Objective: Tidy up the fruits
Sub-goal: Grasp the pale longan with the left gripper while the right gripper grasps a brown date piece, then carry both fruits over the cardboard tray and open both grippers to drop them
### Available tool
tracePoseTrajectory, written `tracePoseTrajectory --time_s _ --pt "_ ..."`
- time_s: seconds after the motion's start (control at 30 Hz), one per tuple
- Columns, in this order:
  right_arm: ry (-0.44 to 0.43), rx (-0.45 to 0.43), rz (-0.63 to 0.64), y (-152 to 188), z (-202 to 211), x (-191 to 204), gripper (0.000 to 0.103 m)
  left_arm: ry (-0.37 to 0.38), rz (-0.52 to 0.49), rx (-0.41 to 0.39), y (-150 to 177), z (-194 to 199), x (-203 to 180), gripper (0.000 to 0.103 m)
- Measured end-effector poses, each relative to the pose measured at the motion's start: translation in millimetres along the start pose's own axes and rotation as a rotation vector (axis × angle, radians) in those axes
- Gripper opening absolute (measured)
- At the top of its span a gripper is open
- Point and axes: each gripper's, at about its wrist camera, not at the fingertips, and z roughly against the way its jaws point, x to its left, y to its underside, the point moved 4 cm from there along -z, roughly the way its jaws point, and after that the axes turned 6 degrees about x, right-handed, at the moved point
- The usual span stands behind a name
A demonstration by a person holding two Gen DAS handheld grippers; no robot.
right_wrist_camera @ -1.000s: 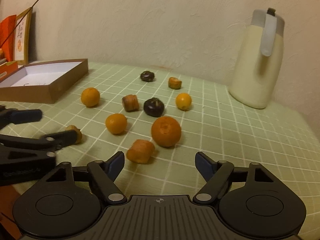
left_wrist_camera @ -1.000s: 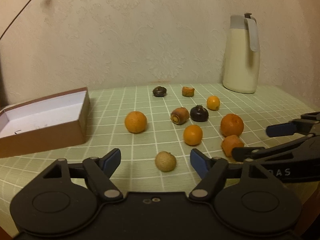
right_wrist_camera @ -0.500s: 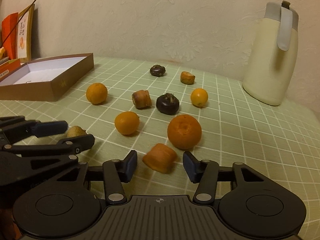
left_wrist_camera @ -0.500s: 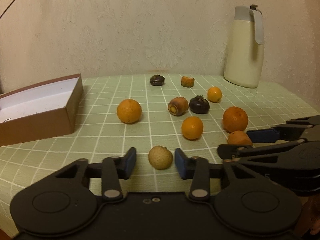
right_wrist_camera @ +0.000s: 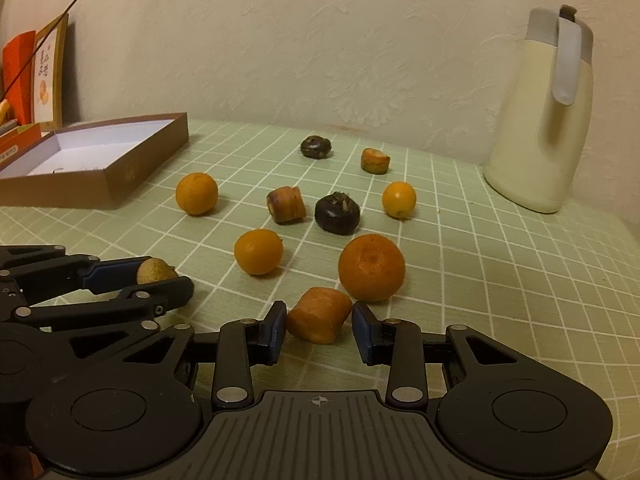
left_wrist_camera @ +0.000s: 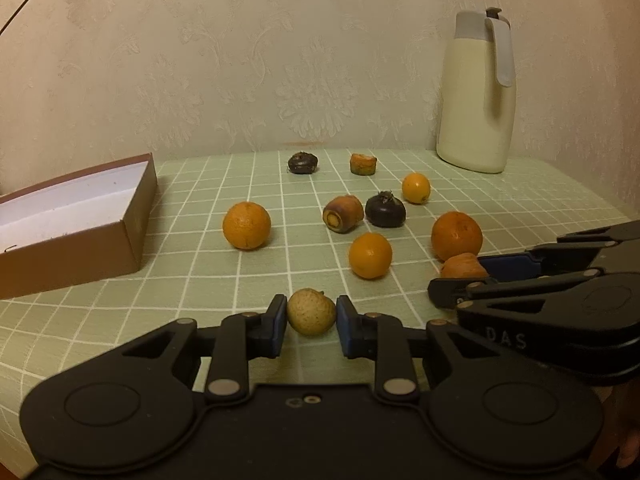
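Observation:
My left gripper [left_wrist_camera: 311, 322] is shut on a small tan round fruit [left_wrist_camera: 311, 312] low over the green checked cloth; it also shows in the right wrist view [right_wrist_camera: 154, 271]. My right gripper [right_wrist_camera: 319, 326] has its jaws close around an orange carrot chunk [right_wrist_camera: 318, 314], the left pad touching, a thin gap at the right pad. That chunk shows in the left wrist view [left_wrist_camera: 462, 267]. Several oranges, such as the big one [right_wrist_camera: 371, 267], and dark fruits [right_wrist_camera: 337, 214] lie scattered on the cloth. An open brown box [left_wrist_camera: 72, 216] stands at the left.
A cream thermos jug [right_wrist_camera: 548, 120] stands at the back right by the wall. Orange boxes and a framed card [right_wrist_camera: 44, 76] stand behind the brown box [right_wrist_camera: 96, 160]. More carrot chunks [right_wrist_camera: 286, 210] lie among the fruit.
Both grippers have moved forward and closed. The left jaws went from wide open to shut on the tan fruit. The right jaws narrowed around the carrot chunk.

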Motion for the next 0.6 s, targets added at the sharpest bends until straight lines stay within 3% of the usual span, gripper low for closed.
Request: tracePoseTrajectory --time_s 0.37,0.6 --pt "0.003 -0.087 0.034 -20.1 17.9 11.9 0.036 -0.031 0.042 -0.054 -13.8 19.7 23.9 0.016" --pt "-0.025 -0.149 0.074 -42.5 28.6 35.7 0.036 -0.088 0.102 -0.121 -36.7 40.0 61.8 0.016"
